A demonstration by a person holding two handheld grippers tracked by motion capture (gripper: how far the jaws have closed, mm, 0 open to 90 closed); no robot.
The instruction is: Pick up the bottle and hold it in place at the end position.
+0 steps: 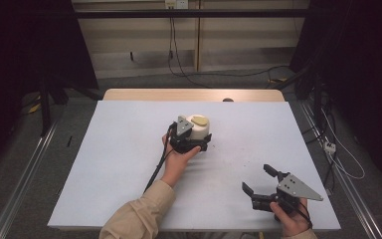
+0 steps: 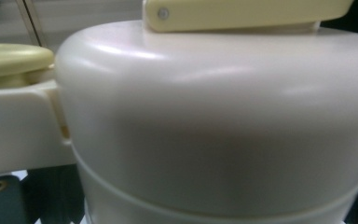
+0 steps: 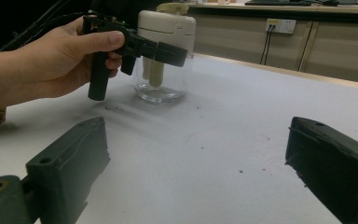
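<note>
White sheeting covers the counter [image 1: 129, 164], with cabinets and cables behind. Between the jaws of the left gripper [image 1: 193, 141] stands a glass jar with a cream pump lid [image 1: 197, 128] — the jaws reach around its lid, though whether they press it I cannot tell. Well apart, the right gripper [image 1: 260, 181] rests low, jaws spread wide — nothing between them.

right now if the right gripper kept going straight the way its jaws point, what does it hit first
Probably nothing soon: the right gripper is open over bare white table. In its own view the jar and the left gripper stand far ahead, left of centre, so it may pass beside them; depth is unclear.
</note>
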